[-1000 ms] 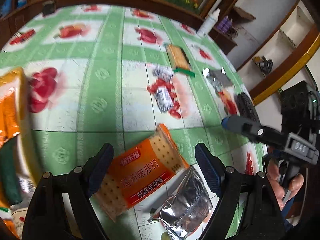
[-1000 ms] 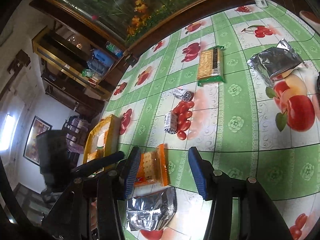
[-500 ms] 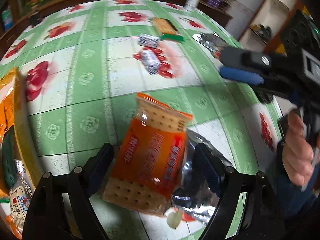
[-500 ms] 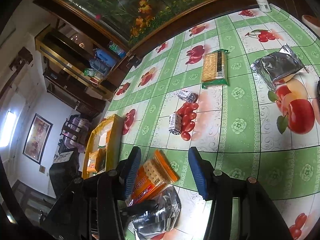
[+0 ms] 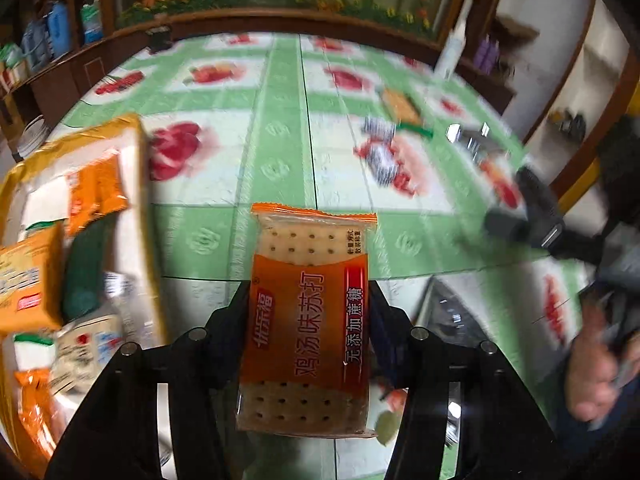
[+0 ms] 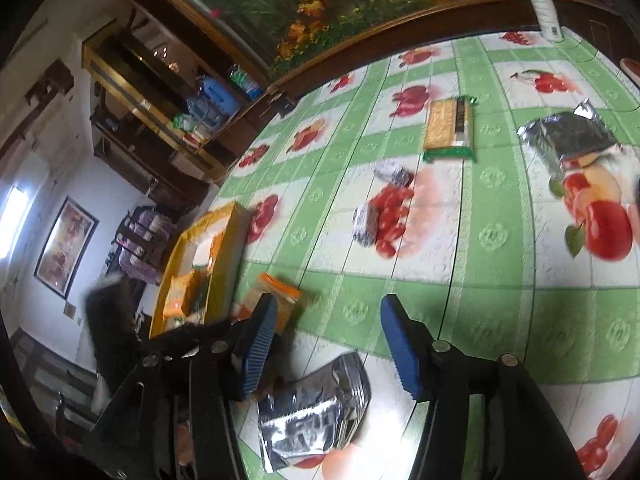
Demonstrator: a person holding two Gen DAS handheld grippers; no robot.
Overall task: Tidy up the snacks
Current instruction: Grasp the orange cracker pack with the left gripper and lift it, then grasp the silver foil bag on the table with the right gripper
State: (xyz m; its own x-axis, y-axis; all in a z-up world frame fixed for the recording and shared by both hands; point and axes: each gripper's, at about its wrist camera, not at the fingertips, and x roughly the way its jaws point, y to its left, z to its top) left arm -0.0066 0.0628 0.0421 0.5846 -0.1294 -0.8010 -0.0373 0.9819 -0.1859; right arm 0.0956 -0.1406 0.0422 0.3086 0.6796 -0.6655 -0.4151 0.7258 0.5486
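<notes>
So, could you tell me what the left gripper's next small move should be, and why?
Probably carry the orange cracker pack left to the yellow box and let go over it. The left gripper is closing with the pack between its fingers, lifted above the tablecloth, and the box already holds similar snacks.

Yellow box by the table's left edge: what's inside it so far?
The yellow box holds several snack packs: orange packets, a dark green one and a white pack nearer the camera. Blur hides their labels, and whatever lies beneath them is covered.
</notes>
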